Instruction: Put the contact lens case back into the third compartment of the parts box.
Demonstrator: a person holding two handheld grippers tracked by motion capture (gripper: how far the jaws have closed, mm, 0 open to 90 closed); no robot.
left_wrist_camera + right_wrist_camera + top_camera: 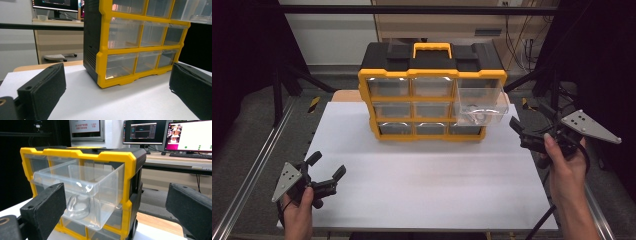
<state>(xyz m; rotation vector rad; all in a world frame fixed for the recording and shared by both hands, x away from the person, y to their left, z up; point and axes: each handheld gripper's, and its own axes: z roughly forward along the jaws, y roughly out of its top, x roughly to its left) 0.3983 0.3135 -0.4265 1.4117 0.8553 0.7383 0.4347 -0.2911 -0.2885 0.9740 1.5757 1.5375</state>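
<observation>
A yellow and black organizer (432, 70) with several clear drawers stands upright at the back middle of the white table (427, 185). Its top right drawer (480, 102) is pulled out, and a small round ring-like item (476, 116) lies inside. My right gripper (530, 122) is open, just right of that drawer and apart from it. In the right gripper view the drawer (82, 185) and the item (79, 207) sit ahead of the right gripper (116, 188). My left gripper (327, 165) is open and empty near the front left. The left gripper (116, 68) faces the organizer (140, 47).
Metal rails (257, 165) run along both table sides, and black frame struts (287, 75) stand at the back corners. A wooden desk (175, 157) with monitors (188, 135) lies behind the organizer. Bare white tabletop stretches between the two grippers.
</observation>
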